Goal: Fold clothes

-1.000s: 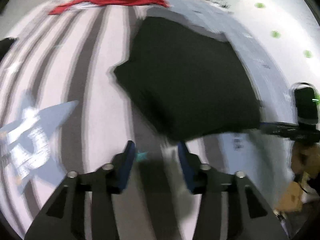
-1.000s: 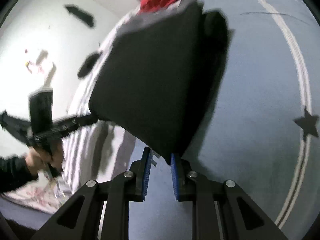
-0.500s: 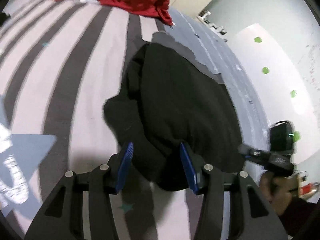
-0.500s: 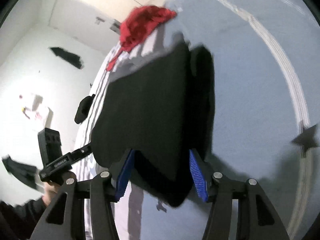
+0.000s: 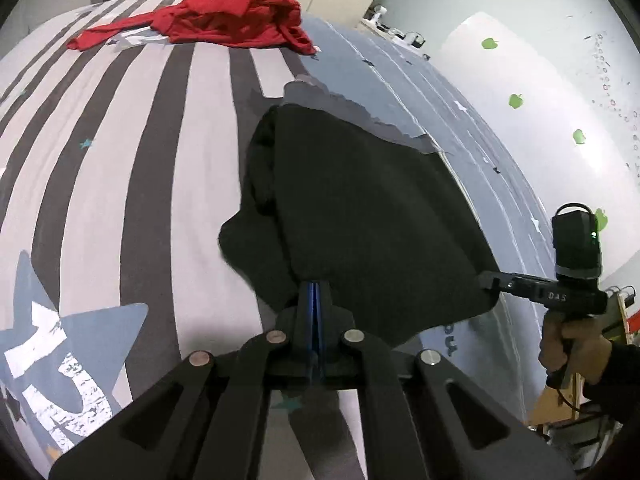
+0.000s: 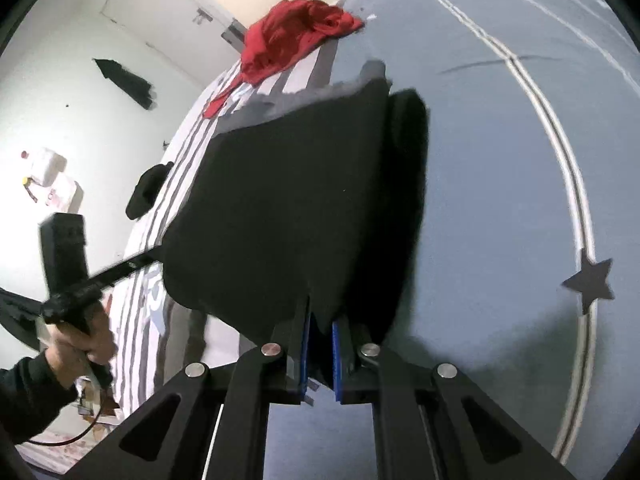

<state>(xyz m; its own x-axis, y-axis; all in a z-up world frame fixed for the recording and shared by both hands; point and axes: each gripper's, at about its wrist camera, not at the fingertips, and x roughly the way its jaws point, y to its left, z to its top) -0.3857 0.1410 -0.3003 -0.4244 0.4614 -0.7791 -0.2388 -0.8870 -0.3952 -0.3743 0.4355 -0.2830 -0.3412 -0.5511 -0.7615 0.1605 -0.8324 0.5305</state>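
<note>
A black garment (image 5: pixel 372 216) lies folded on the bed, its near edge lifted off the cover. My left gripper (image 5: pixel 314 292) is shut on its near left corner. My right gripper (image 6: pixel 320 328) is shut on its near right corner; the garment (image 6: pixel 288 208) fills the middle of the right wrist view. Each gripper shows in the other's view, the right gripper (image 5: pixel 490 282) at the garment's right corner and the left gripper (image 6: pixel 158 254) at its left corner. A grey cloth (image 5: pixel 352 108) shows from under the far edge.
A crumpled red garment (image 5: pixel 236 20) lies at the far end of the bed, and it also shows in the right wrist view (image 6: pixel 296 40). The bed cover (image 5: pixel 120 184) is striped grey and white on the left, plain blue-grey on the right (image 6: pixel 500 168). White walls flank the bed.
Both grippers were open around the black garment's near edge half a second ago. They have closed on its two near corners.
</note>
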